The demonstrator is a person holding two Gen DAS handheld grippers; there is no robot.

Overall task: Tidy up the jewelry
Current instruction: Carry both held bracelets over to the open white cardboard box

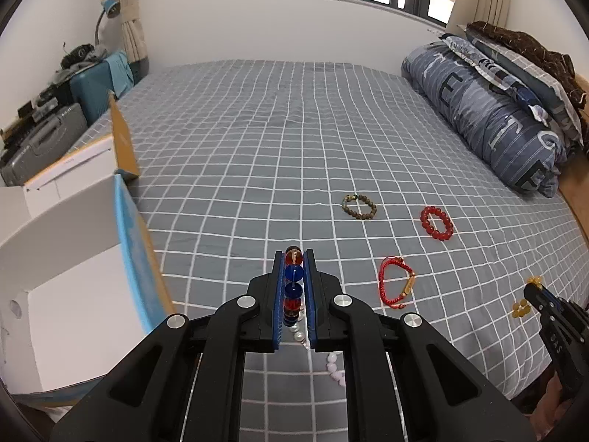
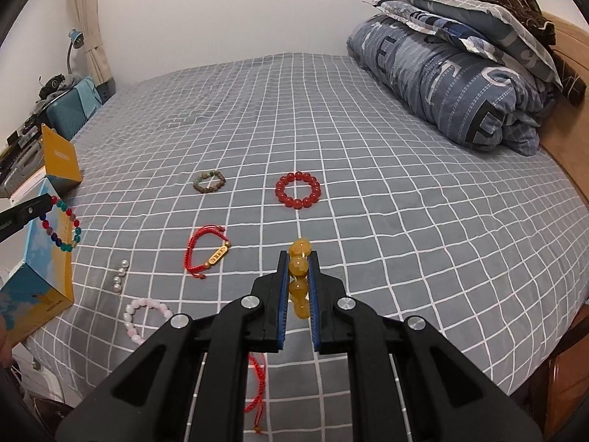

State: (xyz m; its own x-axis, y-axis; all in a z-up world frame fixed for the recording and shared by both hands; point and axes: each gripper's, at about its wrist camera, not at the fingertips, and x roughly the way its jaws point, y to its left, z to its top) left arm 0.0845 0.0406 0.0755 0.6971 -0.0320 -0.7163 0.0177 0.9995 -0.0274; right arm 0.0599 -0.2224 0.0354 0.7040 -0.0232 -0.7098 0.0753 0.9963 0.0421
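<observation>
Left wrist view: the left gripper (image 1: 293, 258) is clenched on a multicoloured bead bracelet (image 1: 293, 276), lifted above the bed (image 1: 257, 129) near its left edge, beside an open box (image 1: 121, 140). The right gripper (image 2: 299, 256) grasps an amber bead bracelet (image 2: 299, 269) over the near edge. A red bead bracelet (image 2: 298, 189), brown bead bracelet (image 2: 209, 182) and red cord bracelet (image 2: 206, 252) lie mid-bed.

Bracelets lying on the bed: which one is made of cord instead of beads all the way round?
The red cord bracelet, lying nearest the tongs. It is braided string with a gold bar, whereas the red bead bracelet and brown bead bracelet are full bead rings.
</observation>
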